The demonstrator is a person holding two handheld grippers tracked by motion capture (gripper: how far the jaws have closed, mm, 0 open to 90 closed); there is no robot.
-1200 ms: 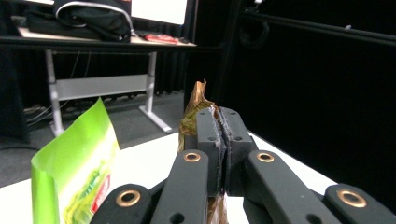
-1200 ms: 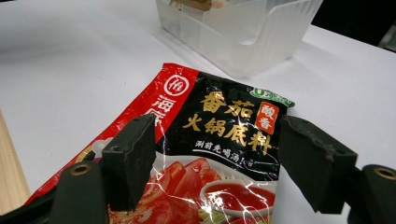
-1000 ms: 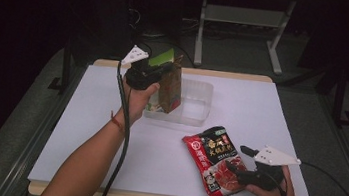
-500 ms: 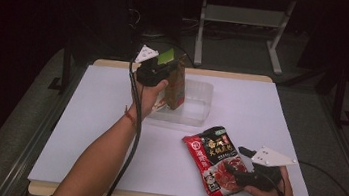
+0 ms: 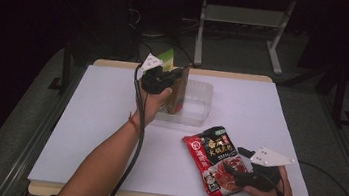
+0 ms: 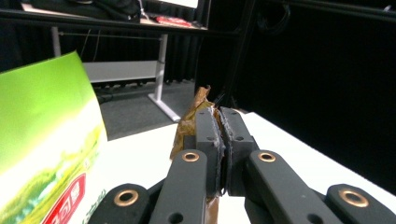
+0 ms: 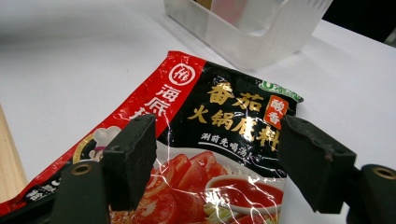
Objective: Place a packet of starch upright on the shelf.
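We are pinching top edge of brown crinkly packet (image 6: pixel 195 112) with left gripper (image 6: pixel 219 140), jaws clamped, packet standing in clear plastic tub (image 5: pixel 196 106) at far centre beside green carton (image 6: pixel 42 154). Right gripper (image 7: pixel 217 158) hovering, jaws apart, over red-black glossy soup-base pouch (image 7: pixel 219 121) lying near right.
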